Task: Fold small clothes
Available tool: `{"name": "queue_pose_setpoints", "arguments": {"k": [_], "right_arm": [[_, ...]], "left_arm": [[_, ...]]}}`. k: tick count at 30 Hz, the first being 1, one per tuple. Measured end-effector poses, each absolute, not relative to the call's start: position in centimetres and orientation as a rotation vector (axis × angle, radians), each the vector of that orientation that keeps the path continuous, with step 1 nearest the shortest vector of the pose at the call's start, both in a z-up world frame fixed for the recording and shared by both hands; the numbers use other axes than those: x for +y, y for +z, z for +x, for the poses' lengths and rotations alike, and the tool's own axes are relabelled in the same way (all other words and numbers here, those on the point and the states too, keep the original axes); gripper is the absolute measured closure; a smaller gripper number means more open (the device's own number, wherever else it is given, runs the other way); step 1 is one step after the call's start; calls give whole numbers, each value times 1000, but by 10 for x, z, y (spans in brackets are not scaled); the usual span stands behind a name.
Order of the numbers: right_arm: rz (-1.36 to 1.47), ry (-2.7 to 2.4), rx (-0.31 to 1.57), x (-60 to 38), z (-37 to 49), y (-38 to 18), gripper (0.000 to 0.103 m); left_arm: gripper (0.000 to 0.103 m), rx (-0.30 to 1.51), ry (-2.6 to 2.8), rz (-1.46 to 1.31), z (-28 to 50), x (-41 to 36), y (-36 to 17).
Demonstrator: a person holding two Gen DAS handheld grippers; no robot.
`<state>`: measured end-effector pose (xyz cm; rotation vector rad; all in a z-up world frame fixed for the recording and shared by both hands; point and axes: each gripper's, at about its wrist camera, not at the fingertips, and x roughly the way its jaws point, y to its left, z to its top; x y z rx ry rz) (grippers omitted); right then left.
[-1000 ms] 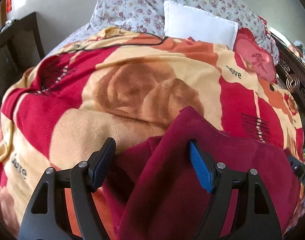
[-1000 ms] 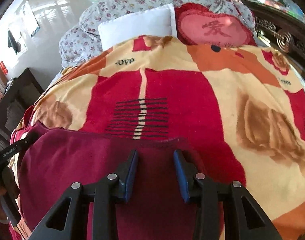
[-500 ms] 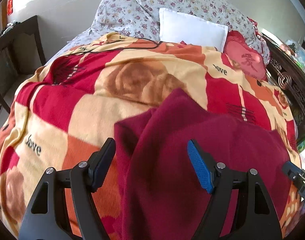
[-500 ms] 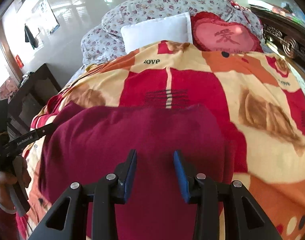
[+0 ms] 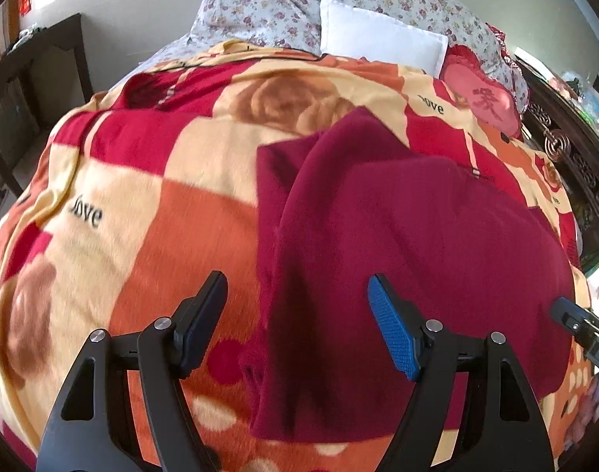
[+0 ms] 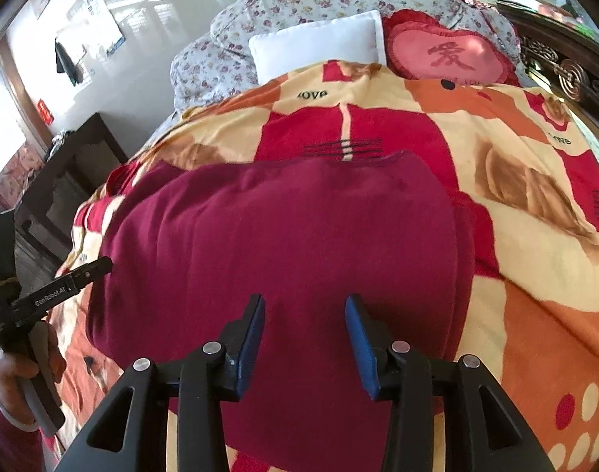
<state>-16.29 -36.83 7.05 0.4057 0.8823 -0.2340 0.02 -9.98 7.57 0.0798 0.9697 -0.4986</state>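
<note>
Maroon fleece garment (image 5: 417, 236) lies spread on a plush blanket patterned in red, orange and cream blocks with brown roses (image 5: 150, 204), directly ahead of and beneath both grippers. Left gripper (image 5: 297, 320) stands wide, nothing pinched; the garment's folded left edge runs up between its black pad and its blue pad. Right gripper (image 6: 305, 340) sits narrower and its jaws are opening, hovering over the cloth's middle with no fabric pressed between the pads. Beyond the garment, farther from both grippers, rest a white square pillow (image 6: 319, 49), a pink heart-shaped cushion with a red character (image 6: 445, 57) and floral bedding (image 5: 268, 11). Off to the right gripper's left, a hand (image 6: 8, 377) grips the other tool's handle
</note>
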Motion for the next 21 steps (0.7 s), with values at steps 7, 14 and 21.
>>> {"name": "queue_pose_setpoints", "arguments": {"k": [7,14,21], "right_arm": [[430,-243,904,-367,-160,66,60],[411,-181,939,-345,-140,69,59],[400,-135,957,-323,-117,69,59]], "left_arm": [[28,1013,-490,31,-5,-81,64],[28,1052,-499,-32,-9,-67,53],[28,1069,-516,-70,-11,-55,47]]}}
